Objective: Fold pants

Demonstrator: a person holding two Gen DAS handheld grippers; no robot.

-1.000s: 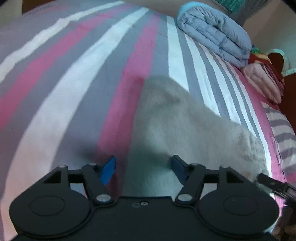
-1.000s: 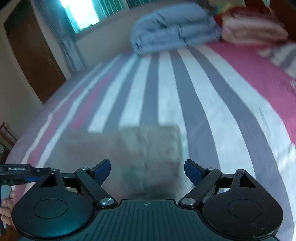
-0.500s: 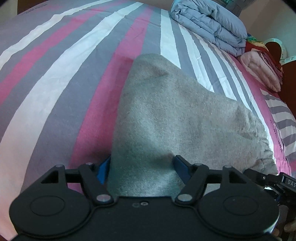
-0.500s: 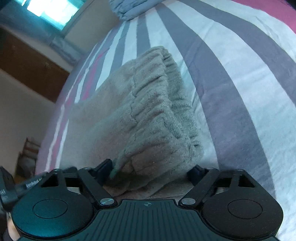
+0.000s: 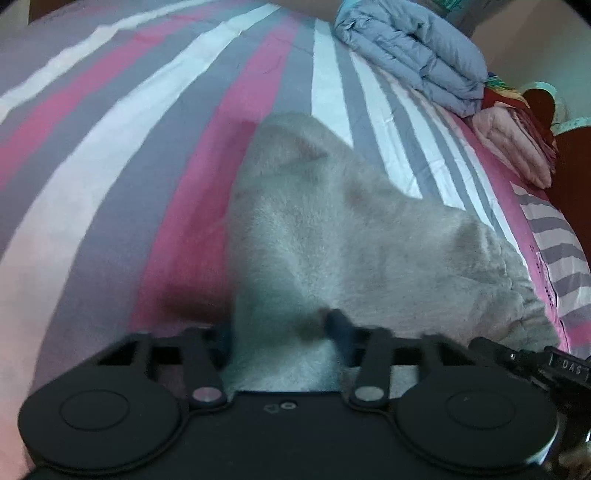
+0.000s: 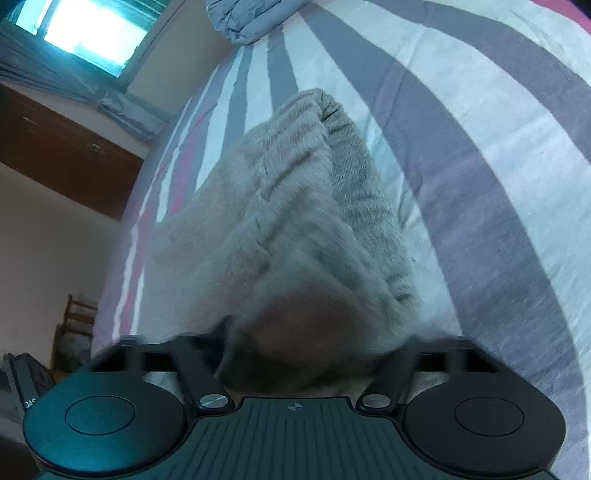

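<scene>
Left wrist view: grey fleece pants (image 5: 325, 236), plush nap, folded into a broad wedge; narrow end toward upper centre of frame, gathered elastic edge at lower right. Lying on bed (image 5: 110, 155) with pink, grey and white striped sheet. Near edge of fabric filling the gap of left tool (image 5: 280, 328); fingers partly spread, cloth between them, blurred, so grip on cloth cannot be confirmed. Folded blue quilt (image 5: 413, 48) at upper right, pink folded blanket (image 5: 513, 147) below it at right edge. Part of right tool at lower right corner, just beside the gathered edge.

Right wrist view: window (image 6: 88, 29) at upper left, brown wardrobe (image 6: 55, 155) below it. Same pants (image 6: 295, 206) at centre, ribbed waistband bunched and raised off the sheet, running from upper centre down to the bottom. Fabric draped over right tool (image 6: 317, 343); fingers hidden under cloth and blurred, opening not determinable. Striped bed (image 6: 498, 166) at right.
</scene>
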